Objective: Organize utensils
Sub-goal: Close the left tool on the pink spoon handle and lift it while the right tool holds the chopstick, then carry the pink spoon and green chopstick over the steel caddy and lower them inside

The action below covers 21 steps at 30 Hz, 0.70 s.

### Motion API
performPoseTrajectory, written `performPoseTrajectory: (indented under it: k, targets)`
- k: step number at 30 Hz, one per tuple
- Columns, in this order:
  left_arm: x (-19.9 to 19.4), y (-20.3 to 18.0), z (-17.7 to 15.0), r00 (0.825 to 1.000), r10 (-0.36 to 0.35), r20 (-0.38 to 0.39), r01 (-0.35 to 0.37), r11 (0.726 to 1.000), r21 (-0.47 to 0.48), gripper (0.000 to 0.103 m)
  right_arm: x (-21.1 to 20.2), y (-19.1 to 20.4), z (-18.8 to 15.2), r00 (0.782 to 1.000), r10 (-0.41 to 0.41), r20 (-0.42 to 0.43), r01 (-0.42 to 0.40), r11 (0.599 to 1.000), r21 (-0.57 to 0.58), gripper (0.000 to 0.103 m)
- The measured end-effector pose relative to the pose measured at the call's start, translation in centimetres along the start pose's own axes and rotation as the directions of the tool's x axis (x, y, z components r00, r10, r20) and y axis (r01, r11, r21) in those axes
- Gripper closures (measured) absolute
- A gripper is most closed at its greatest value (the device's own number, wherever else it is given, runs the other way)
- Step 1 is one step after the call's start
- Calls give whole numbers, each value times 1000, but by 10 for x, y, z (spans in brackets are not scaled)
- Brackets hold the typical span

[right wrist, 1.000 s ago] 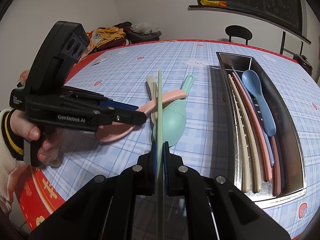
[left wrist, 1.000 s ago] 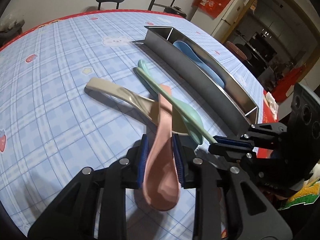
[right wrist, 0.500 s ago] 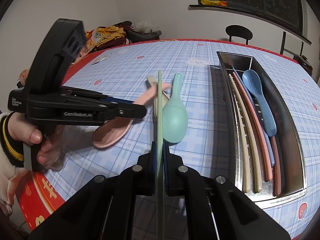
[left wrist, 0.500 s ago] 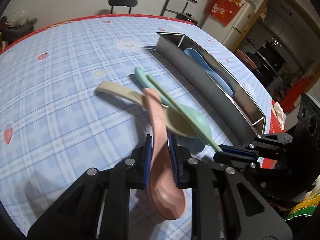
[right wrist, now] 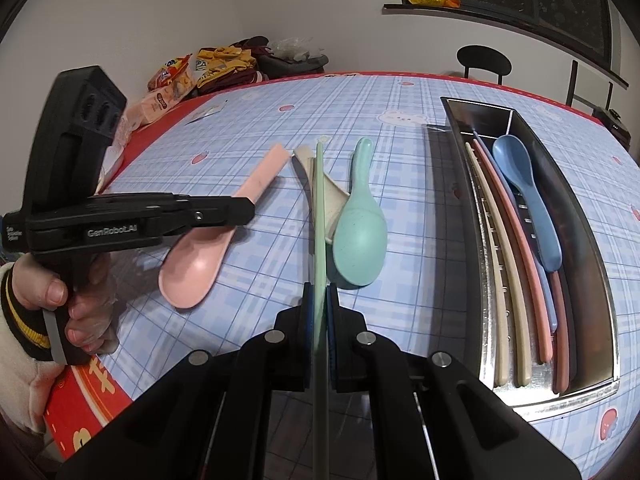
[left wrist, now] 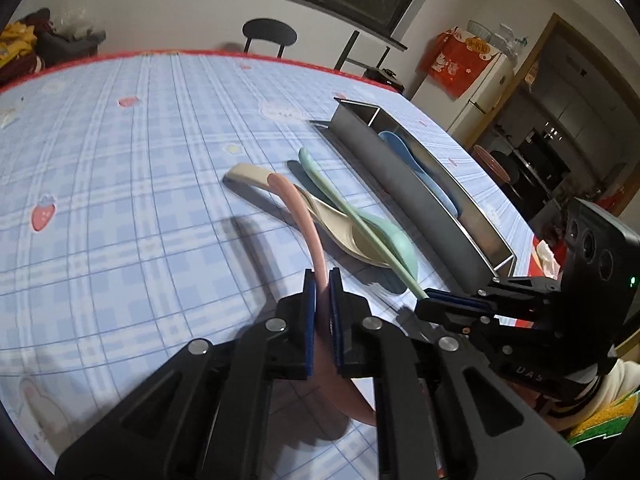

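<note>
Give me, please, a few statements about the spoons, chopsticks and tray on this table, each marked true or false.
1. The left gripper is shut on the pink spoon. True.
2. The right gripper is open. False: it is shut on a green chopstick.
3. The blue spoon lies in the metal tray. True.
4. The green spoon lies in the tray. False: it lies on the tablecloth, beside the tray.
5. A beige spoon lies on the tablecloth. True.

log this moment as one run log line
left gripper: shut on pink plastic spoon | right gripper: shut on pale green chopstick | steel tray: not reached
</note>
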<state>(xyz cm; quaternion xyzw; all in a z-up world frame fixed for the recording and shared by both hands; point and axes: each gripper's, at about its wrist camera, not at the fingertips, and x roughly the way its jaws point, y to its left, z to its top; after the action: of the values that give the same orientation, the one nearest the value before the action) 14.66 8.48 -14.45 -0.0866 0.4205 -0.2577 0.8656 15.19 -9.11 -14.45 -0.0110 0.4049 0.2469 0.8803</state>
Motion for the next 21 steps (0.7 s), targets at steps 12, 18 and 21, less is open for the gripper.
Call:
performPoseTrajectory:
  k: [12,18,21]
  targets:
    - [-5,-5,-1,999,31,39,-32,999,18,92,-5,-2,-1,1000,18,22,-18,1000,4,97]
    - [-1,-9,-1,997,68,44,-70,996,46,92,-10,-5,-2,998,37,45,-38,999,19,96]
    - [-4,-13,-2,992,107,62,-110,993,44,92,-14,-7,-2,997,48,64,-50,998,28,96]
